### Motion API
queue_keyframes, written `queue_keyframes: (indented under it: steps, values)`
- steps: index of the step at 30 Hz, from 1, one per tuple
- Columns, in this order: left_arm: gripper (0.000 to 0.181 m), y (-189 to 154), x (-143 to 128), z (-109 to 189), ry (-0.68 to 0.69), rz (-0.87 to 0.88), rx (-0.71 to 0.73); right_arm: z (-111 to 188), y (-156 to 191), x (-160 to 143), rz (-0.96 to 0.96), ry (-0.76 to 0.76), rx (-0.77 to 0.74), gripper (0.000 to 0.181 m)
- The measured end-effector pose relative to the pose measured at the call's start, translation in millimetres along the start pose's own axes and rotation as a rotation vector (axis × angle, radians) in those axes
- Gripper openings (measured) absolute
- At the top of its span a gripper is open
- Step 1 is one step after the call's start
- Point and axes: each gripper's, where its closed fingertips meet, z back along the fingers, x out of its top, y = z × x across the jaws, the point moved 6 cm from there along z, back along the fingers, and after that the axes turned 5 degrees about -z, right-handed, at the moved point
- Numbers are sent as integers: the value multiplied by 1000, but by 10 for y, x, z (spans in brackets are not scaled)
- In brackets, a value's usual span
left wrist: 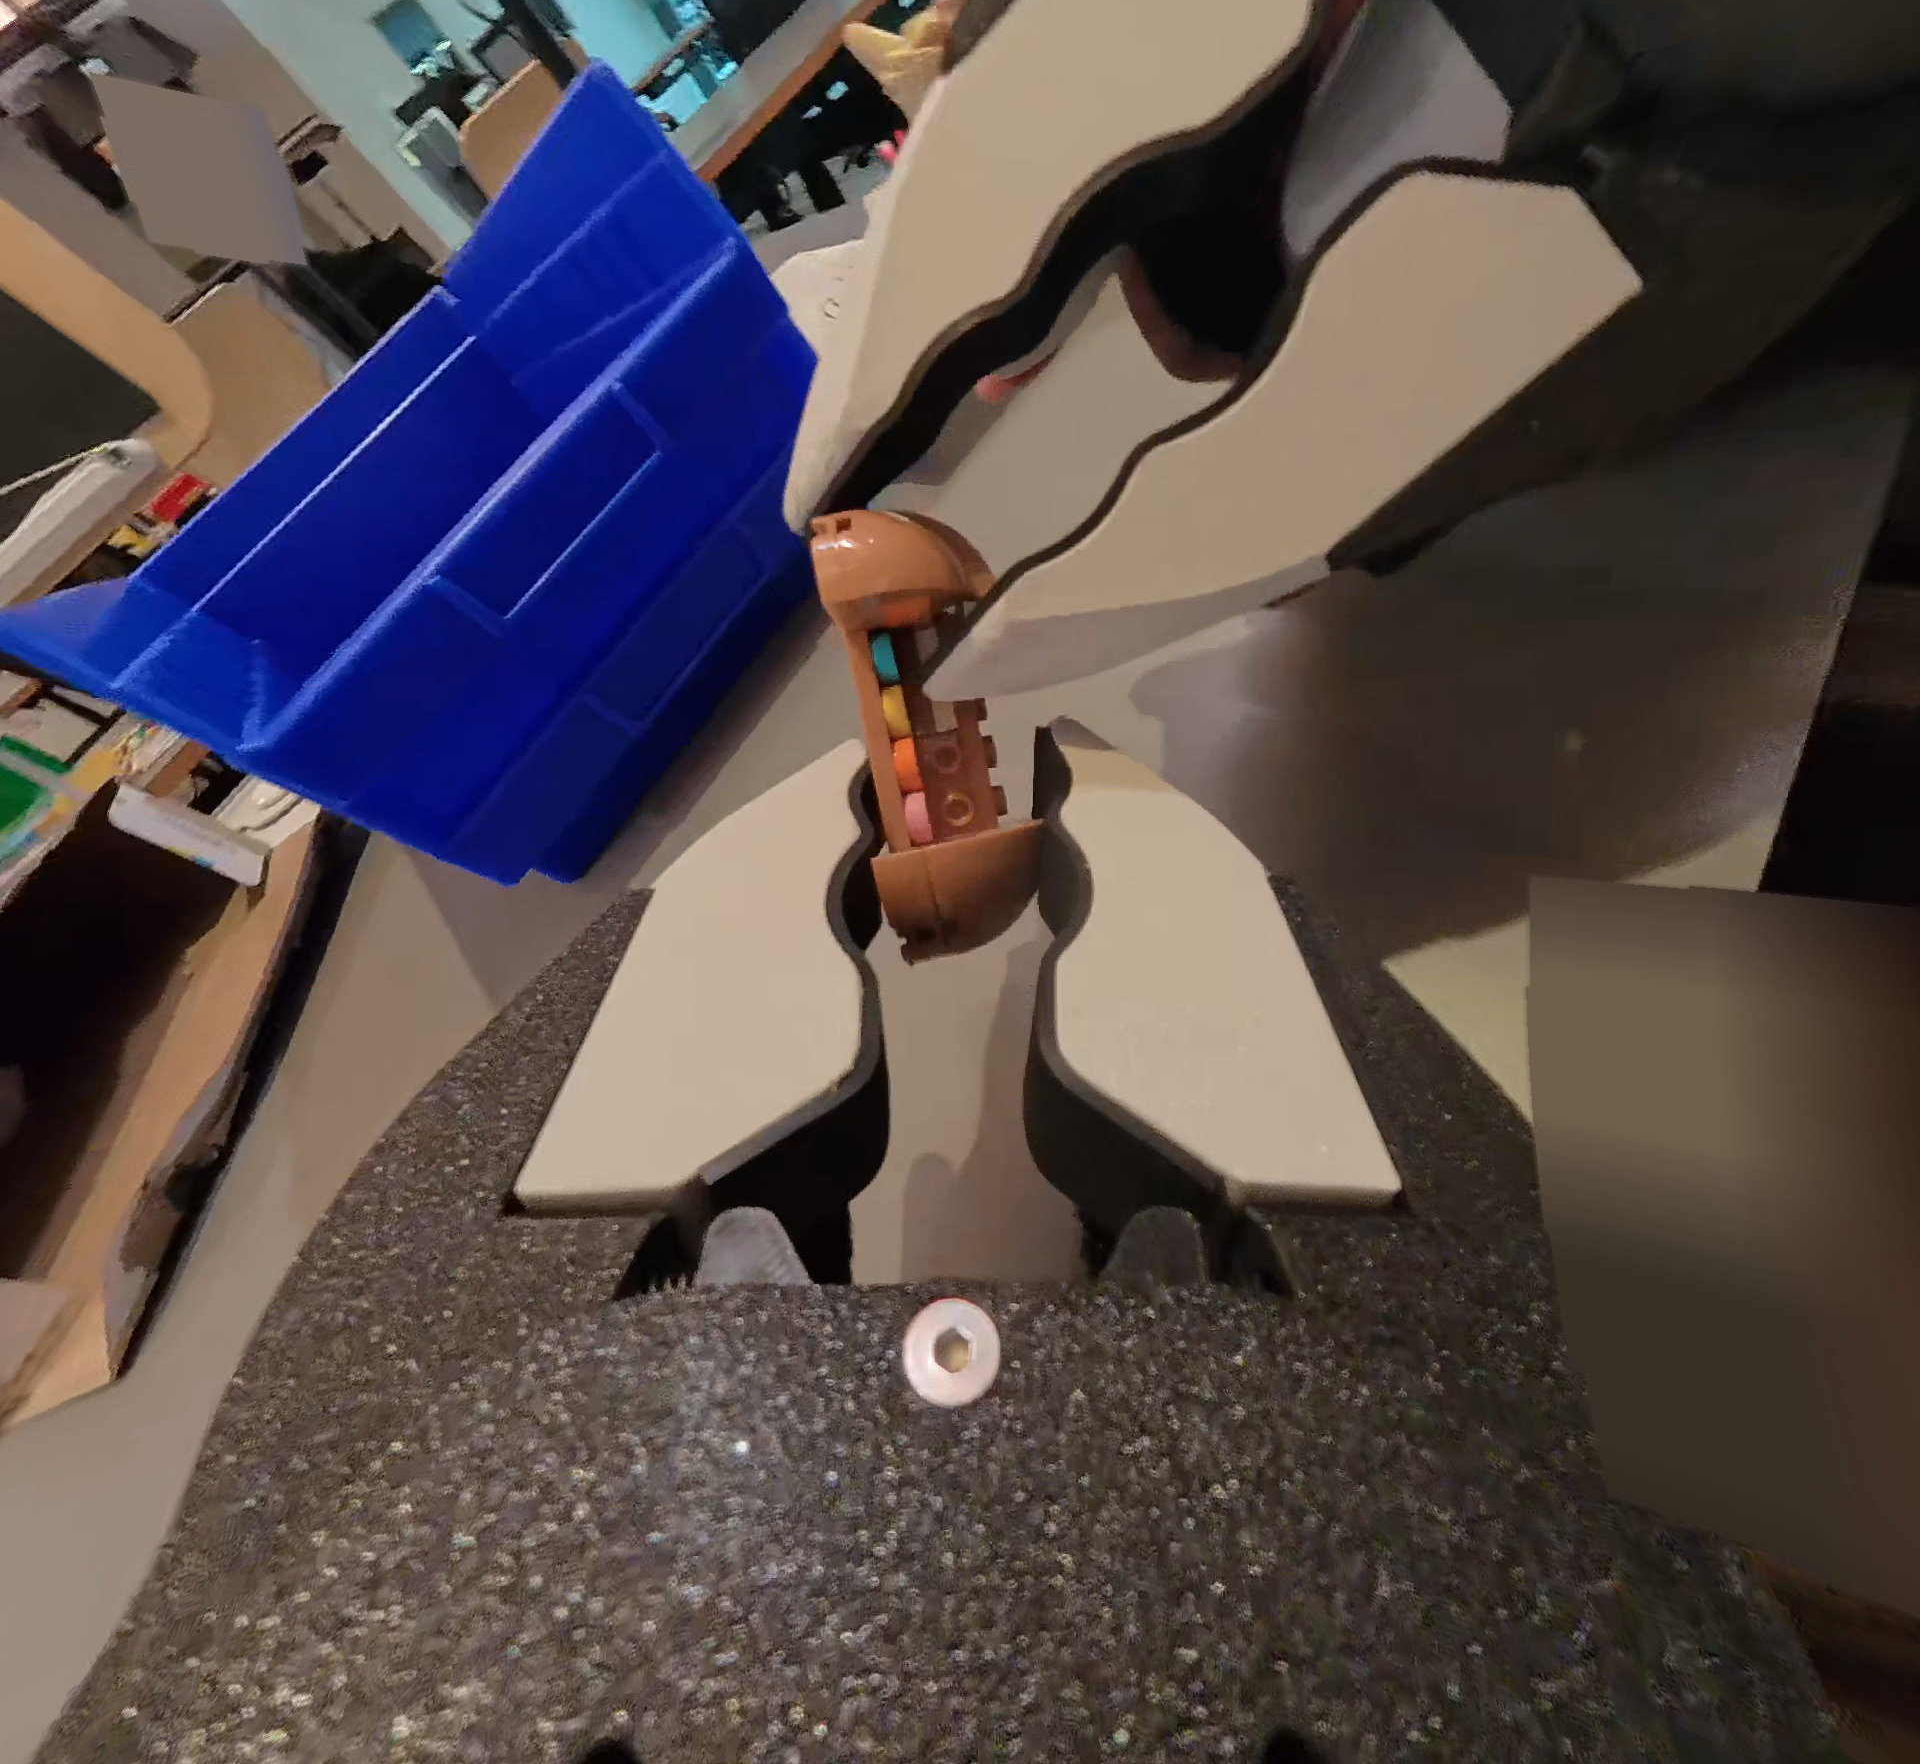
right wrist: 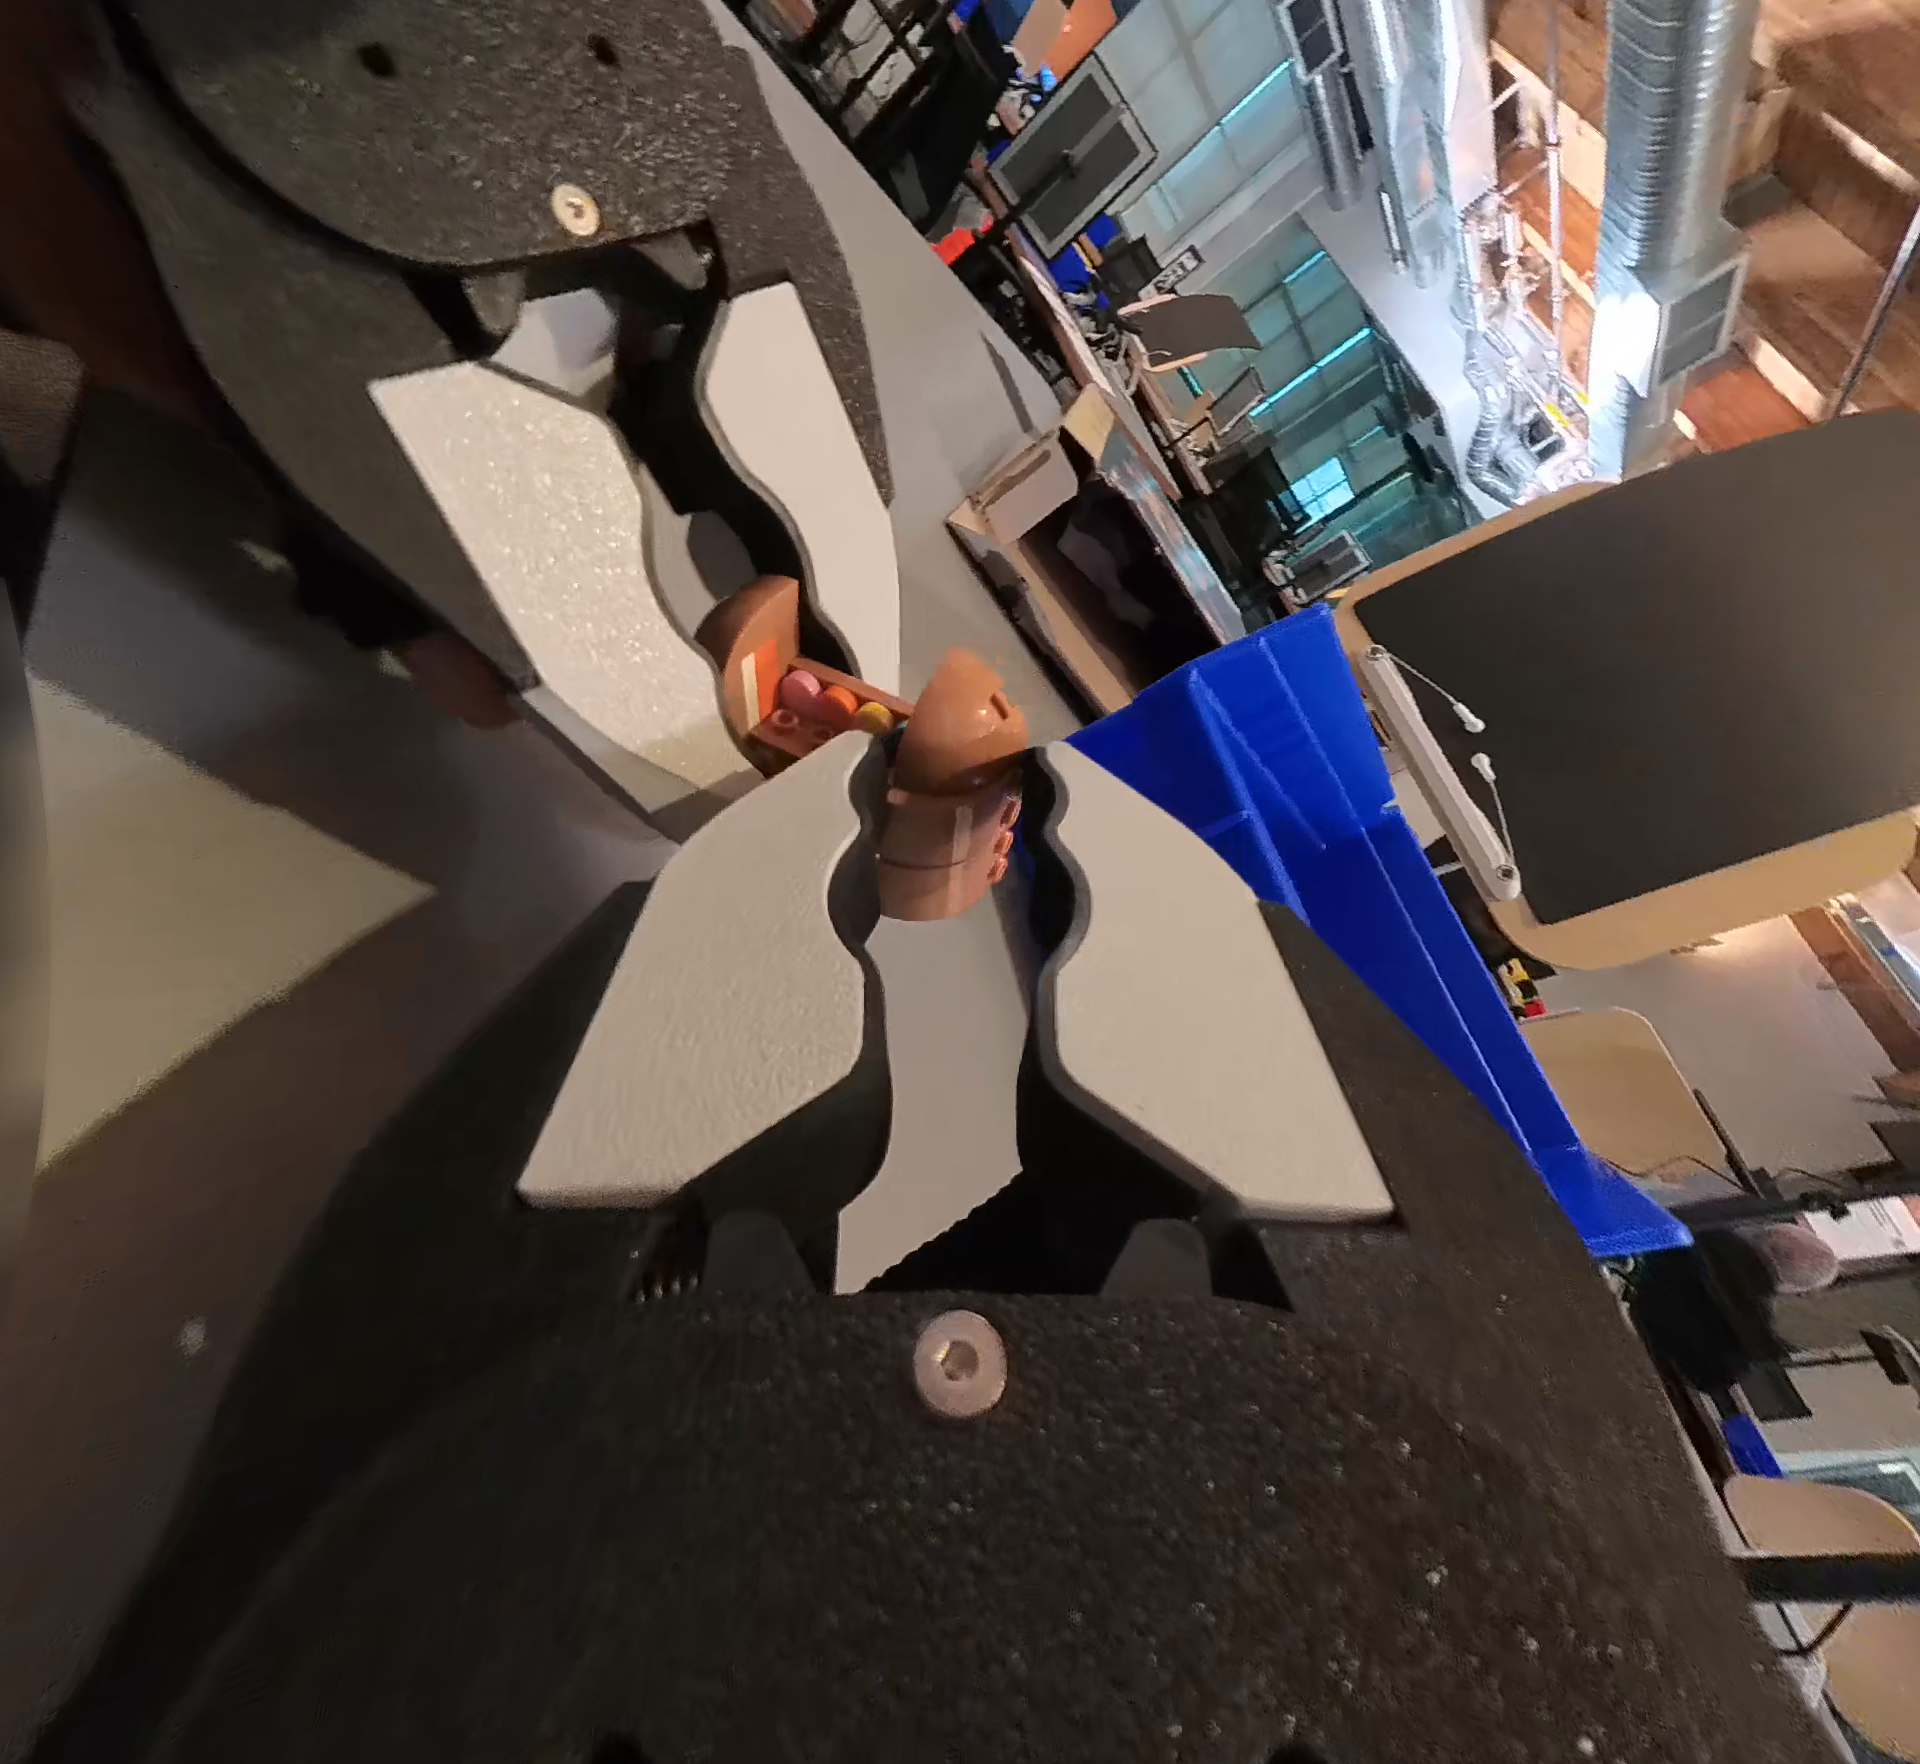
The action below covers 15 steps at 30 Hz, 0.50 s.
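Your left wrist view looks forward along its own jaws, very close, facing the blue plastic bin (left wrist: 499,519) on the grey tabletop (left wrist: 1455,696). Your right wrist view is rolled steeply, facing ceiling ducts. Both share the small brown brick-built piece with coloured studs (left wrist: 914,738) (right wrist: 935,779), the bin (right wrist: 1299,831) and the opposite gripper.

A workshop-like lab: long workbenches (left wrist: 831,41), exposed silver ducting (right wrist: 1673,156), blue parts bins (left wrist: 499,509).
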Motion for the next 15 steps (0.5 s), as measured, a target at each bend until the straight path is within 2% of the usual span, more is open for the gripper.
queue_keyframes:
  steps: [4,11,15]
  values:
    - [28,-6,-40,-24,15,-40,-57,4,18,-52,14,15,56,27]
    - [27,-5,-51,-38,19,-69,-59,19,-1,-90,-12,-8,124,28]
    - [26,30,-43,-43,40,-37,-6,-11,-5,-86,-1,-13,68,27]
